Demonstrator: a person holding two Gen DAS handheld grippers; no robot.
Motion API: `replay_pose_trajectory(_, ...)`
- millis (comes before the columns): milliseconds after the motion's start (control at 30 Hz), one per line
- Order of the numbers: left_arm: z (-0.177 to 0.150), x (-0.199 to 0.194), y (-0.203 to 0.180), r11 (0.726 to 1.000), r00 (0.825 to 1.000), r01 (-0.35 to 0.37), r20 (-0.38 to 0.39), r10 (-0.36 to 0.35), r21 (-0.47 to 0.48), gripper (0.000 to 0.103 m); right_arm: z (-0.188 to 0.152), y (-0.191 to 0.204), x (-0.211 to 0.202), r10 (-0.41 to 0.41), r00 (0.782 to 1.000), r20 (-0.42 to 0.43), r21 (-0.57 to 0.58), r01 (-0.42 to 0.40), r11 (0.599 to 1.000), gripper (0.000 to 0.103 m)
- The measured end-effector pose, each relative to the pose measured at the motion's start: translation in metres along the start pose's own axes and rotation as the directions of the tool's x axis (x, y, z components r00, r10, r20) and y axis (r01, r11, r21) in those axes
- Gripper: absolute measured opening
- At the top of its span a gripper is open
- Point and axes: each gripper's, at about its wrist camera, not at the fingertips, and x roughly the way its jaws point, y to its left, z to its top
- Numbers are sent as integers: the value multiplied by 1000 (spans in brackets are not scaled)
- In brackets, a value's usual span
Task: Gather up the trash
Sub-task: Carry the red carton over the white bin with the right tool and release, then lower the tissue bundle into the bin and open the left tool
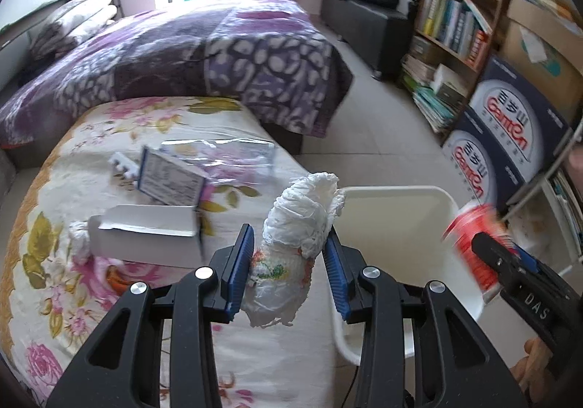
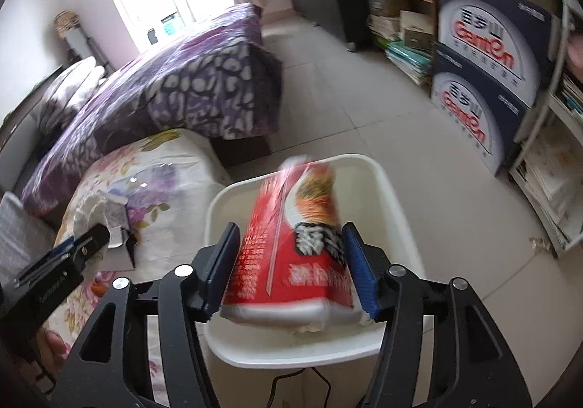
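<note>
We've got both tongs loaded, left tongs (image 1: 288, 262) clamped on a crumpled white tissue wad (image 1: 298, 236) just beside the white bin (image 1: 400, 196), right tongs (image 2: 291, 262) gripping a red noodle cup (image 2: 295, 236) over it, w/ open box (image 1: 145, 233), leaflet (image 1: 171, 182) & clear wrapper (image 1: 233, 156) left on the floral cover (image 1: 54, 262).

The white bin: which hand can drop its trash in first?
Probably the right. The right gripper holds the red cup directly above the white bin, while the left gripper holds its crumpled tissue beside the rim.
</note>
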Motion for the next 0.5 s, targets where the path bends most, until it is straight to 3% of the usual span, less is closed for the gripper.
replay_pose_trajectory(67, 0, 1, -11, 1000, 1000, 9, -2, -9, 23, 40, 1, -8, -2, -7, 1000, 7, 21, 7, 1000, 68)
replay_pose_trajectory(500, -9, 8, -74, 986, 997, 78, -29, -75, 145, 40, 1, -76, -23, -80, 996, 34, 147, 74, 986, 80)
